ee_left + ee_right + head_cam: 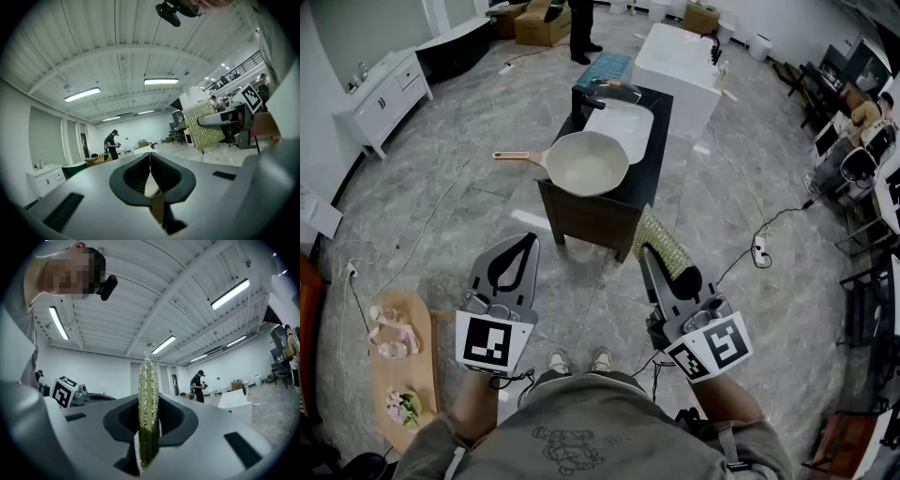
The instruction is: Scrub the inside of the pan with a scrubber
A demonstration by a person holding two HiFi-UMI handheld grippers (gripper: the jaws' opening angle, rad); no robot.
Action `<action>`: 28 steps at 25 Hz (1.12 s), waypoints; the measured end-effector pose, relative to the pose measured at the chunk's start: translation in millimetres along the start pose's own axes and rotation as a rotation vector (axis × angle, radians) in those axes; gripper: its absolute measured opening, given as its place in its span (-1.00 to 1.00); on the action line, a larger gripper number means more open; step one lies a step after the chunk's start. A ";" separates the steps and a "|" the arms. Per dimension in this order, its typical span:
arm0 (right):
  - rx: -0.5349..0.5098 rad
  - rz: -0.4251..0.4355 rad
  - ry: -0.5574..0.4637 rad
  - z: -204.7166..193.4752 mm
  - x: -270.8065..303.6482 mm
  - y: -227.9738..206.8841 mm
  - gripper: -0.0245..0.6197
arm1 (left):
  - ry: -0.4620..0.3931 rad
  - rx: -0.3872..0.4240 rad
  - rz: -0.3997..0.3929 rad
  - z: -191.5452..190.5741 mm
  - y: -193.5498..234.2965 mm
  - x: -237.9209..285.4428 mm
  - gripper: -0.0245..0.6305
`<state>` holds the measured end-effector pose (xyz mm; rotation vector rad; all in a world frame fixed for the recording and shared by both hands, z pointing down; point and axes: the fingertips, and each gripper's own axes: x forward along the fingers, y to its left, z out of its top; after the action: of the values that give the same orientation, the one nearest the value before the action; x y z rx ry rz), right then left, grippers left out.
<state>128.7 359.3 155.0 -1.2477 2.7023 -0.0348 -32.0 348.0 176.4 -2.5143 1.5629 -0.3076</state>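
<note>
1. The pan (586,164) sat open side up on the near-left corner of a dark stand (591,214). Its pale inside was bare.
2. The pan's handle (517,156) jutted left past the stand's edge. This probably left it free for a spare gripper to steady the pan.
3. A white basin (623,127) lay just beyond the pan on the same stand, with a black tap (592,92) at its far-left side.
4. The scrubber (660,242), a glittery green-gold pad, stood on edge in the right gripper (668,274). The jaws were clamped on its lower part. Most of the pad projected forward, presumably to keep a working face clear of the jaws.
5. The left gripper (514,265) had its jaws pressed together with nothing between them.
6. Both grippers were held roughly level close to the person, well apart from the pan. Scrubbing had not begun, and the next requirement appeared to be an approach to the stand.
7. A cable (741,255) trailed over the floor to the right of the stand and would need avoiding on that approach.
</note>
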 end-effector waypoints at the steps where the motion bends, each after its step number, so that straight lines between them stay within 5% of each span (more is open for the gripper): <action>1: 0.006 -0.001 -0.004 0.4 -0.1 -1.4 -0.70 | -0.004 0.003 0.001 0.5 -0.5 0.9 -0.87; 28: 0.002 0.068 0.000 -9.6 -33.4 -32.1 -0.70 | 0.019 0.027 0.059 4.8 -49.1 10.8 -0.87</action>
<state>172.7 363.2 172.0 -1.1546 2.7416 -0.0297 16.4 360.0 184.8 -2.4469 1.6247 -0.3432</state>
